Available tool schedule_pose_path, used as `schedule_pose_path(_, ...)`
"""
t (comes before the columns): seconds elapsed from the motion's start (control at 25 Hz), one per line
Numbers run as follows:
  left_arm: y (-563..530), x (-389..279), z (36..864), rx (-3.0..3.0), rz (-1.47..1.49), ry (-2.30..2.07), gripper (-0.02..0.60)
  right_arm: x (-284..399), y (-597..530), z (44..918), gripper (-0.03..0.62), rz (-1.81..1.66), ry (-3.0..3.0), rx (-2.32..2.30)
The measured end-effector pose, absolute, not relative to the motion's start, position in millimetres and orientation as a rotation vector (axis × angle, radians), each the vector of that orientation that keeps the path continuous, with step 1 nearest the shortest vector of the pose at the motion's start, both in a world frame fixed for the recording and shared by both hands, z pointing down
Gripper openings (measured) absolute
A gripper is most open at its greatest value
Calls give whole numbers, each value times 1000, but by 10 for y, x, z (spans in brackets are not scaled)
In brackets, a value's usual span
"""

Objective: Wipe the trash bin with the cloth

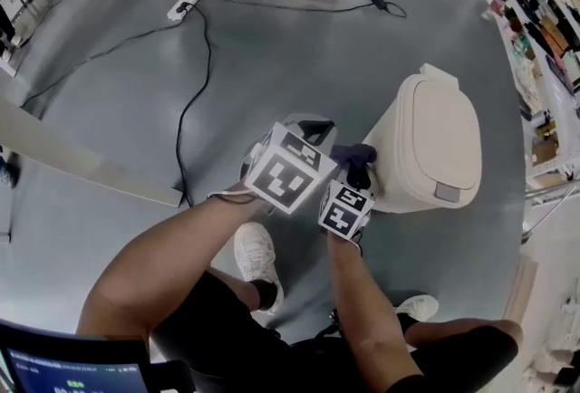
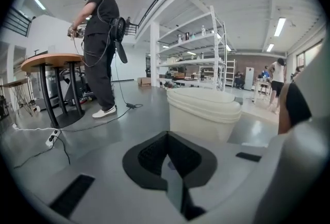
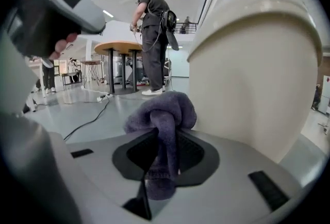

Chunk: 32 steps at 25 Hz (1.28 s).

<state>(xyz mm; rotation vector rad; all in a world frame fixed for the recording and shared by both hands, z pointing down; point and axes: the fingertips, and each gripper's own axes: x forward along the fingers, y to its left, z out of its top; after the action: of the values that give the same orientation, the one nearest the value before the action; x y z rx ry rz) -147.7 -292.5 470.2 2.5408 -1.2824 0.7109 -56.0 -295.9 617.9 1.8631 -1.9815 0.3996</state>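
Grey floor [image 1: 272, 65], white shelving [image 2: 206, 42], round wooden table [image 2: 51, 59].

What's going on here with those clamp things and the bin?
A person holds a two-jaw gripper in each hand. The right gripper is clamped on a dark cloth and holds it close against the side of a cream bin. Whether the cloth actually touches the bin can't be told. The left gripper is shut with nothing in it, just beside the right one, so any wiping falls to the right gripper alone.

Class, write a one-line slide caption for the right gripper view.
Right gripper clamps a purple cloth beside the cream bin.
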Motion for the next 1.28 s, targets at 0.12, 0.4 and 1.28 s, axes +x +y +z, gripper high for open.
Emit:
schedule_pose_path(0.12, -2968, -1534, 4570, 2538, 664, -1324, -3, -583, -3058, 5721, 81, 353, -2029, 1924)
schedule_pose_path(0.4, -3015, -1561, 4436, 2561, 663, -1366, -3, -620, -3256, 5115, 81, 273, -2004, 2070)
schedule_pose_path(1.28, -3010, -1552, 4713, 2540, 767, -1305, -3, -539, -3512, 6585, 81, 562, -1655, 1960)
